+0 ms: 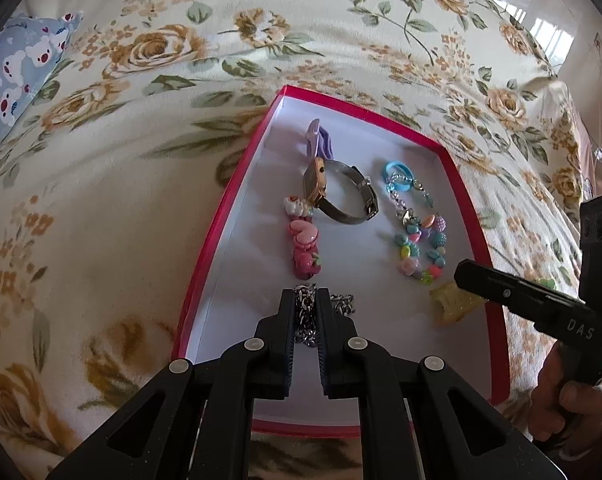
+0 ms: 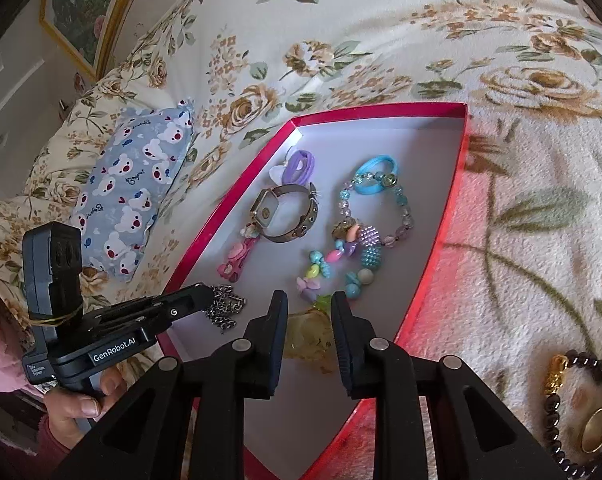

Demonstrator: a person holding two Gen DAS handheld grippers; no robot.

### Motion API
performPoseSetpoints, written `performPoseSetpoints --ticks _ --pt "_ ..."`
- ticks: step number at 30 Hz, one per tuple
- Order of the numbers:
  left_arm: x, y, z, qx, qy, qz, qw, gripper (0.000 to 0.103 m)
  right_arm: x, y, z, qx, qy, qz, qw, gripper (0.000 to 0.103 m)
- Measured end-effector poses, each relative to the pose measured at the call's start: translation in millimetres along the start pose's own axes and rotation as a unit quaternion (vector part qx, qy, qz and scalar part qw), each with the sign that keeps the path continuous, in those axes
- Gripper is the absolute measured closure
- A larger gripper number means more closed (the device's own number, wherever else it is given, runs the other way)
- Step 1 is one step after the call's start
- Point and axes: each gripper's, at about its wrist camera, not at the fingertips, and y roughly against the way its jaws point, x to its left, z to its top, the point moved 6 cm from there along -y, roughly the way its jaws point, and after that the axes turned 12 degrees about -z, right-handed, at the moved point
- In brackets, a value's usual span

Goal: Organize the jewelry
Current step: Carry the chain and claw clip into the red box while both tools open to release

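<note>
A red box (image 1: 237, 168) with a white floor lies on a floral blanket and holds jewelry. My left gripper (image 1: 306, 300) is shut on a silver chain (image 1: 343, 304) near the box's front; it also shows in the right wrist view (image 2: 205, 296) with the chain (image 2: 227, 306). My right gripper (image 2: 309, 304) is closed around a yellow translucent hair clip (image 2: 307, 336) over the box floor; in the left wrist view the gripper (image 1: 461, 276) and the clip (image 1: 455, 306) show at the right. A watch (image 1: 341, 196), a pink clip (image 1: 305, 252), a purple tie (image 1: 321, 140), a blue ring (image 1: 399, 174) and a bead bracelet (image 1: 421, 248) lie in the box.
A dark bead bracelet with a gold charm (image 2: 573, 384) and a gold ring (image 2: 597, 428) lie on the blanket right of the box (image 2: 441, 264). A blue bear-print pillow (image 2: 133, 196) lies to the left. A framed picture (image 2: 89, 12) hangs beyond the bed.
</note>
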Motion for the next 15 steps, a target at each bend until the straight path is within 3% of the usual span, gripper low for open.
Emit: performPoseSetpoints --ticks 7,10,15 --pt "-1 2 -1 0.001 0.002 0.001 1.0 0.094 -2 2 -1 -0.004 -0.001 -0.002 1.0 0.076" --pt "-1 6 0 -0.002 0.003 0.002 1.0 0.088 -1 3 -1 -0.005 -0.002 0.0 1.0 0.073" --pt "-6 11 0 -0.004 -0.008 0.01 0.9999 0.085 2 4 -1 -0.007 -0.001 0.0 1.0 0.069"
